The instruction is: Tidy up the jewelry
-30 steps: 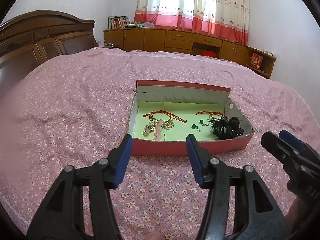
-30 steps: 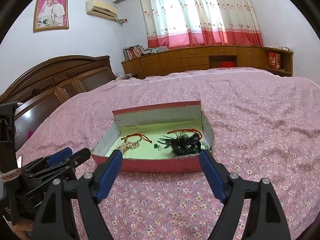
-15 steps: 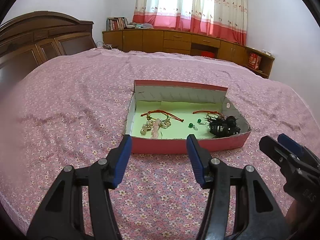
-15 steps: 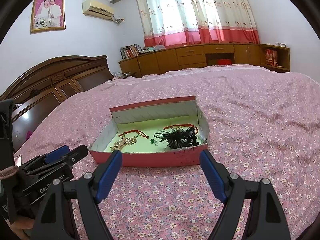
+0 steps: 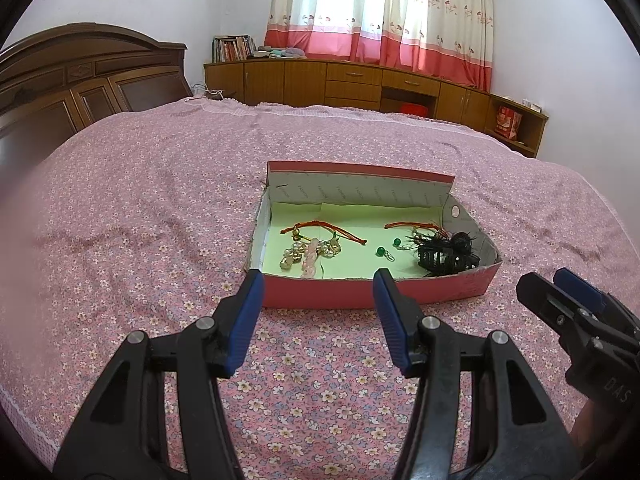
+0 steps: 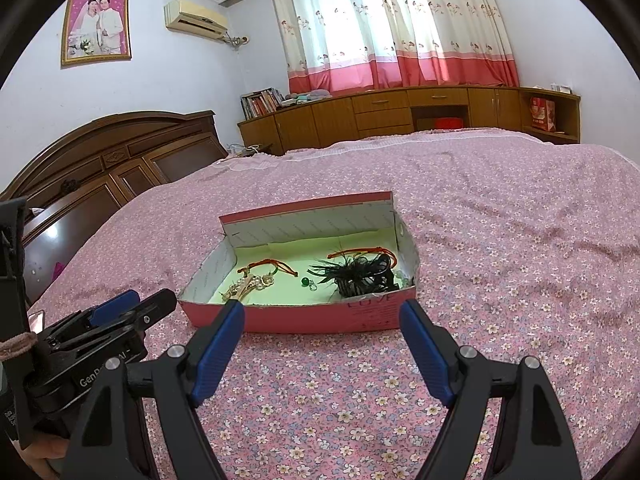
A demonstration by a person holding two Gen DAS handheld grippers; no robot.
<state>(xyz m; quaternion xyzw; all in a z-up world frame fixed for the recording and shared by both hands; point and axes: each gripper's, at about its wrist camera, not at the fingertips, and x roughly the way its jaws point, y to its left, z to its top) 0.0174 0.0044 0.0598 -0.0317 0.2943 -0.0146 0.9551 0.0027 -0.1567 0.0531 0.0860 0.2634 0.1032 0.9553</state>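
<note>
The black feathered hairpiece (image 6: 362,274) hides the red cord (image 6: 360,251) partly.

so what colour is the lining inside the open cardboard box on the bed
Pale green, inside the pink-red cardboard box; the lining shows best in the left wrist view.

I see a wide bed (image 5: 160,208) filling most of both views, spread with a pink cover printed all over with small white and yellow flowers. The cover is lightly rumpled, with shallow creases running across it on both sides. A dark carved wooden headboard (image 6: 108,160) stands at the bed's left end. The only thing I can make out lying directly on the cover is a shallow open box (image 5: 376,294), pink-red outside and pale inside with a light green floor, sitting flat near the middle of the bed. Its far wall stands taller than the near one, and its right corner looks bent outward.
</note>
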